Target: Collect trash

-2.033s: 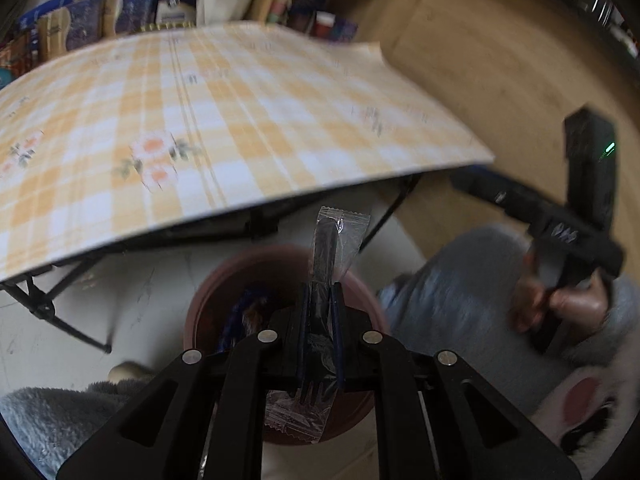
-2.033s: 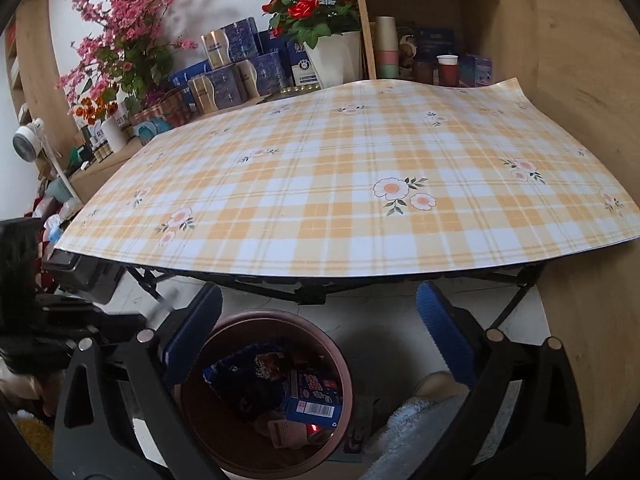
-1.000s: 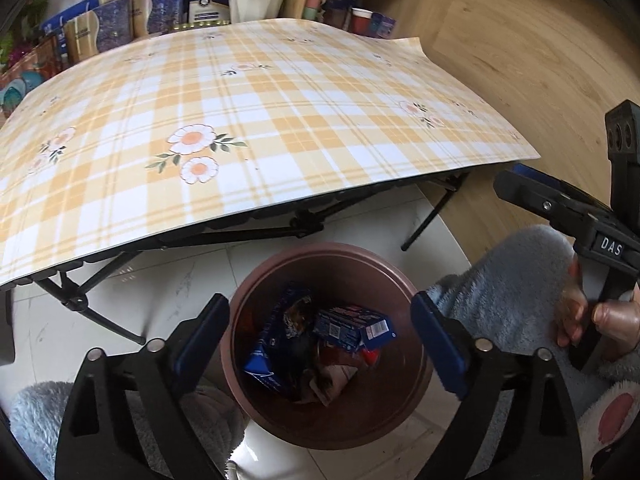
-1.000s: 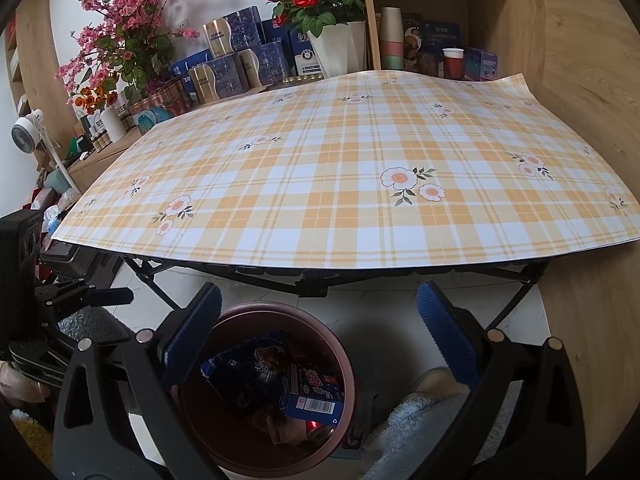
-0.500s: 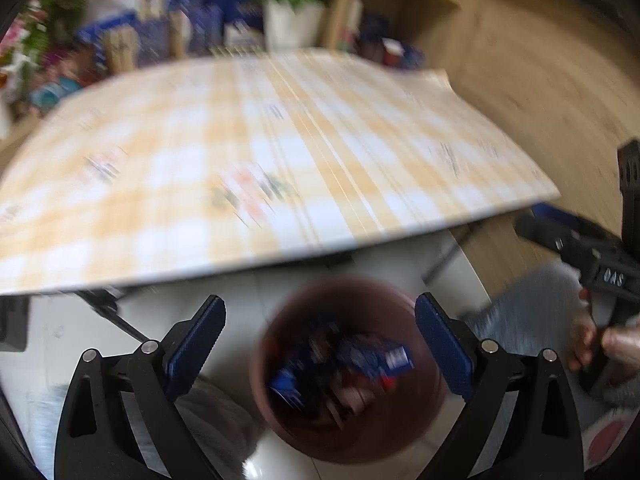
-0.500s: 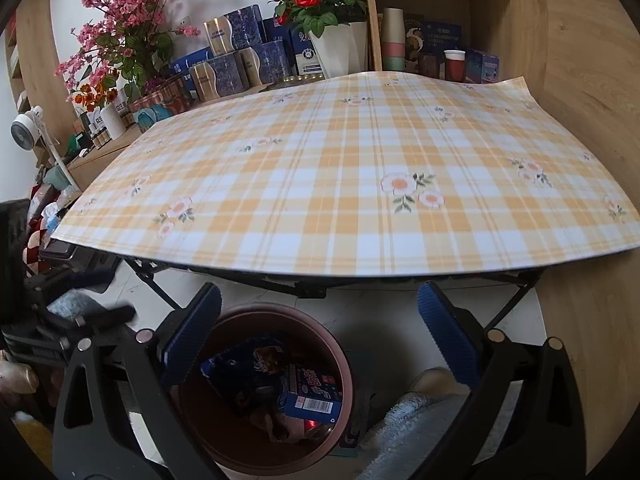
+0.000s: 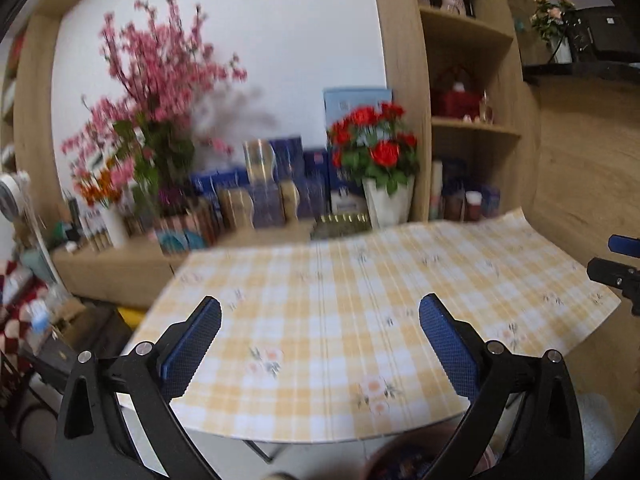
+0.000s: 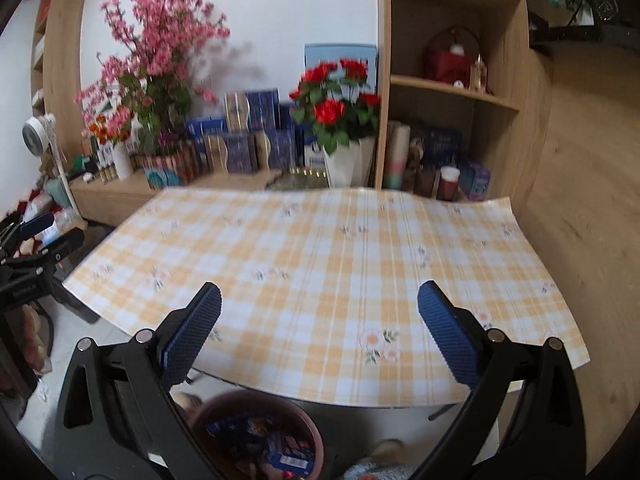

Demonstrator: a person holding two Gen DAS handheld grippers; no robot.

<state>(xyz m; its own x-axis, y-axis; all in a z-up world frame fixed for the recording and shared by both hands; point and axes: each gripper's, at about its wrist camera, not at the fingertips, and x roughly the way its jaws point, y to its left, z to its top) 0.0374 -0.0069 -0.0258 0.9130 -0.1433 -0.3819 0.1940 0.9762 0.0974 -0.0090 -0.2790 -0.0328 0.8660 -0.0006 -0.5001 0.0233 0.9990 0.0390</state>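
Left gripper [image 7: 320,320] and right gripper [image 8: 319,308]: jaws wide apart, empty, the left's just opened further. Checked tablecloth [image 8: 340,264] overhangs the brown trash bin [image 8: 256,436] of wrappers; flower pots behind.

L gripper [image 7: 320,316]: jaws spread wide and just been opening, nothing between the blue pads [image 7: 192,346], pointing a bit below level. R gripper [image 8: 319,307]: jaws also wide apart, empty, pads [image 8: 448,338] angled slightly down. Each gripper shows at the edge of the other's view, L at R view's left edge, R at L view's right edge.
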